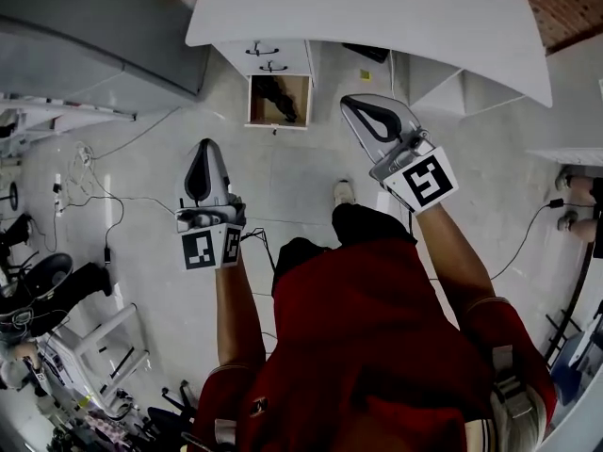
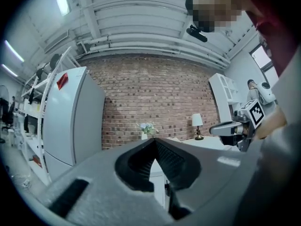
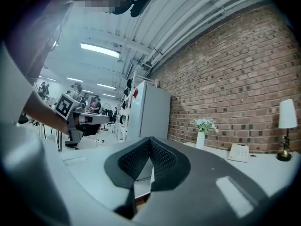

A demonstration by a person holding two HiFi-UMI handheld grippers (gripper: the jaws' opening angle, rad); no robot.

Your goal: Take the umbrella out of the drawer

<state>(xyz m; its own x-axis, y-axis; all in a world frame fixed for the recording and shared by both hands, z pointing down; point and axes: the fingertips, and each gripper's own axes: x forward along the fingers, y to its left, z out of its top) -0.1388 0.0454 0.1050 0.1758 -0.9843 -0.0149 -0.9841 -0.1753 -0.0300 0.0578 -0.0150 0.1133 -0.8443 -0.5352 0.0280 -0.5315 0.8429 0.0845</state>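
Facing the drawer: the person stands back from the open drawer (image 1: 257, 102), the lowest one under the white tabletop (image 1: 377, 8). I judge the step in hand to be the approach, with nothing yet grasped.
Umbrella: a dark, long shape that I take for the umbrella (image 1: 281, 99) lies inside the open drawer, well apart from both grippers.
Left gripper jaws: the left gripper (image 1: 205, 147) has its jaws pressed tip to tip with nothing between them (image 2: 154, 139).
Right gripper jaws: the right gripper (image 1: 350, 104) is likewise closed and empty, its ribbed pads meeting at the tip (image 3: 149, 138).
Next move: it probably calls for getting closer and lower, tipping one gripper down into the drawer and spreading its jaws wide enough to take the umbrella.
Head view only: it alone shows the drawer, its contents, the shut drawers above (image 1: 268, 56) and how both grippers stand relative to them.
Gripper views only: they look level across the tabletop at a brick wall (image 2: 150, 93), a lamp (image 2: 197, 121), a vase of flowers (image 3: 201, 136) and a telephone (image 3: 239, 152), none of which shows clearly from above. The umbrella cannot be made out in either.
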